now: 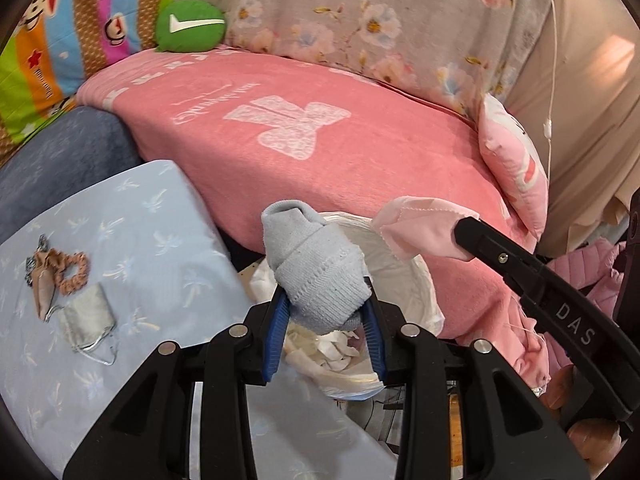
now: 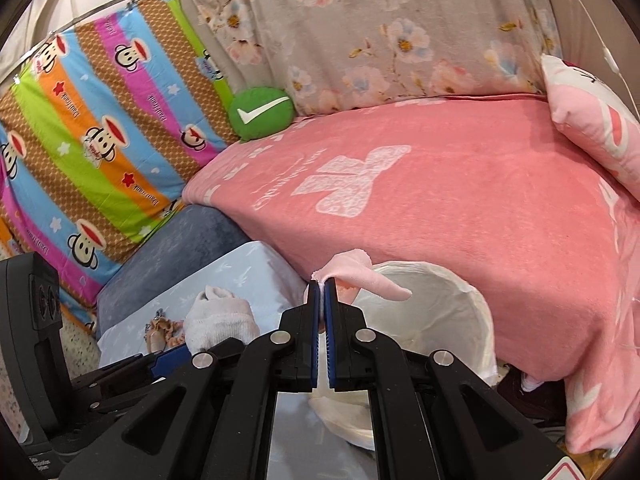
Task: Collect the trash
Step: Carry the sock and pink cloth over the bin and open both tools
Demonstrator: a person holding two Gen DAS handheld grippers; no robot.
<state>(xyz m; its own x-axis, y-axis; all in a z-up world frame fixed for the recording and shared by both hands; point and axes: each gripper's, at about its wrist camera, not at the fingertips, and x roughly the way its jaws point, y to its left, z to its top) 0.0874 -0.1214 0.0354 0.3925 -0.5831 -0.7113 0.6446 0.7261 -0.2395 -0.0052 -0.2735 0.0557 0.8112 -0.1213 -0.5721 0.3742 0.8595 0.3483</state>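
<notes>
Gripping a rolled sock [image 1: 316, 276], the left gripper [image 1: 326, 312] hangs over the lined bin [image 1: 404, 264]; the right gripper [image 2: 322, 288] clamps pink cloth [image 2: 360, 274] above its rim.

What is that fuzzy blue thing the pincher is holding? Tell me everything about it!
It is a pale blue-grey sock, rolled into a soft bundle. It looks knitted, with a ribbed band and a row of tiny holes across the middle. The left gripper pinches its lower end between blue fingers, so the bundle sticks upward, tilted left. It hangs above the white-lined trash bin, in front of the pink blanket. Only the gripper appears to touch it.
</notes>
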